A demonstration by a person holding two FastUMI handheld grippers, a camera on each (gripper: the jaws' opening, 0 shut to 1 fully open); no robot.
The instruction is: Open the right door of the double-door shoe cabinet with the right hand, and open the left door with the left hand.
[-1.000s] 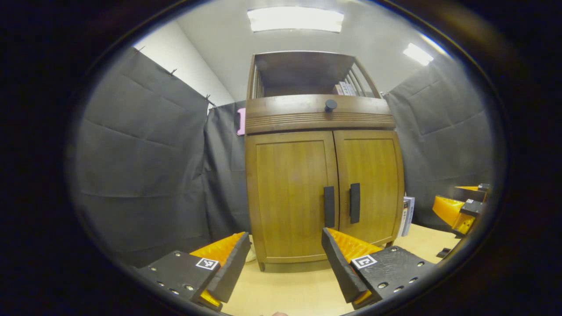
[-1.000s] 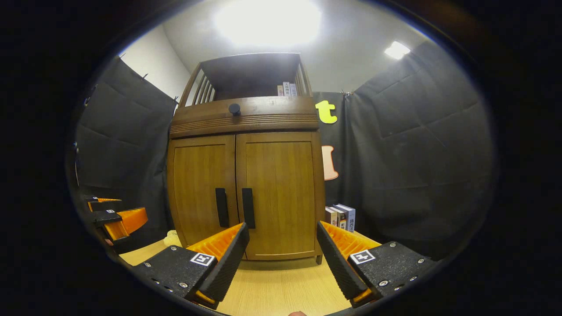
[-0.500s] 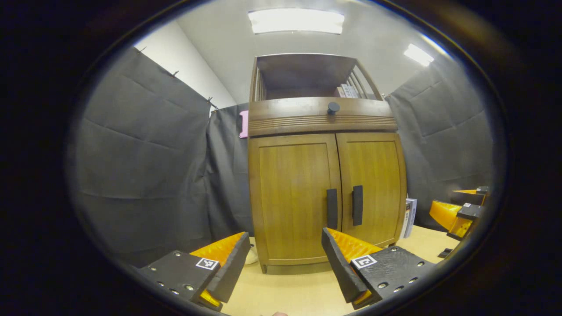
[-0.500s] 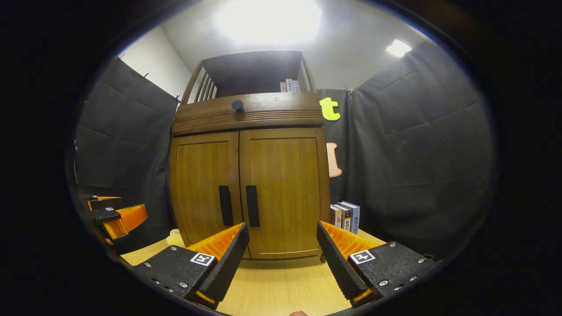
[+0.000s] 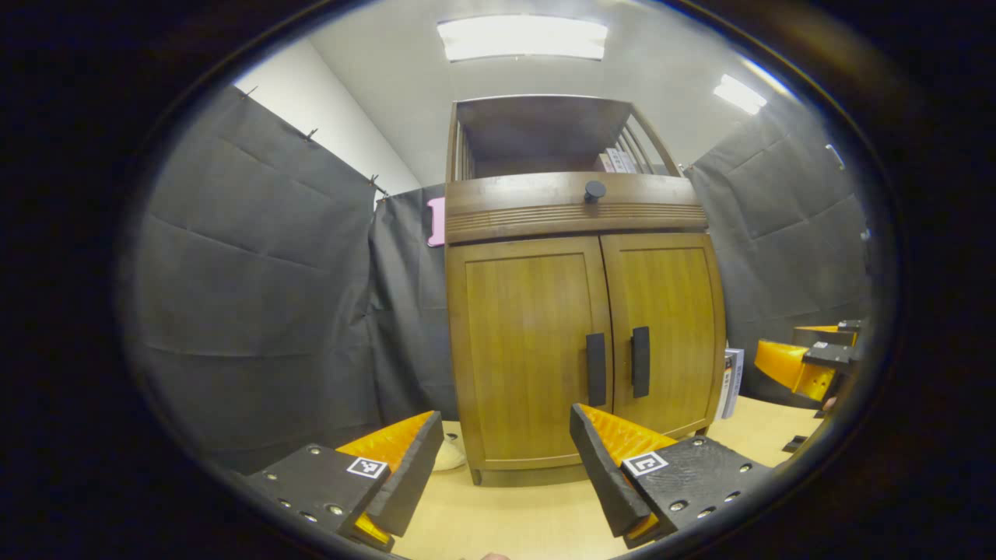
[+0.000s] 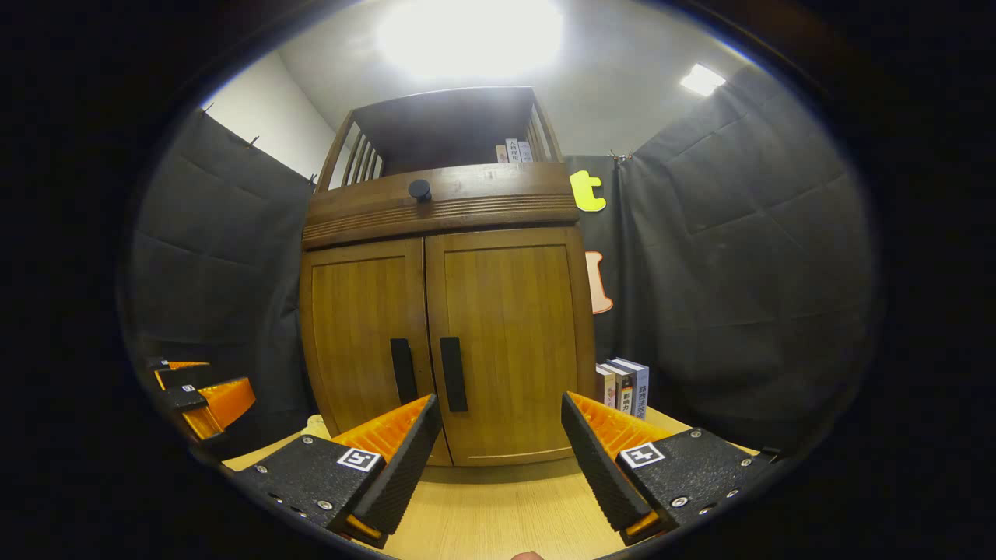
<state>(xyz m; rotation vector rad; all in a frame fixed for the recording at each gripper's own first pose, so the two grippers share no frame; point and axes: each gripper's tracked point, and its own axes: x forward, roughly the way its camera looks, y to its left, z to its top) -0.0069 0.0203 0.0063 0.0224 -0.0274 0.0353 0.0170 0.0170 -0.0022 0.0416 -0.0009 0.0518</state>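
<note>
Cabinet (image 6: 443, 327) upright at far end of table (image 6: 498, 513), both doors closed. Right gripper (image 6: 498, 459) and left gripper (image 5: 506, 467): jaws spread, holding nothing, short of doors. Advance right onto right handle (image 6: 454, 373), pinch, swing out; then left handle (image 5: 595, 369).

the shoe cabinet (image 6: 443, 327) is warm brown wood with a smooth, slightly glossy finish; its door handles (image 6: 454, 374) and top knob (image 6: 419, 189) look matt black. the table (image 6: 498, 521) is pale wood-grain with a smooth surface. the wall (image 6: 739, 272) is matt dark cloth, creased in folds
</note>
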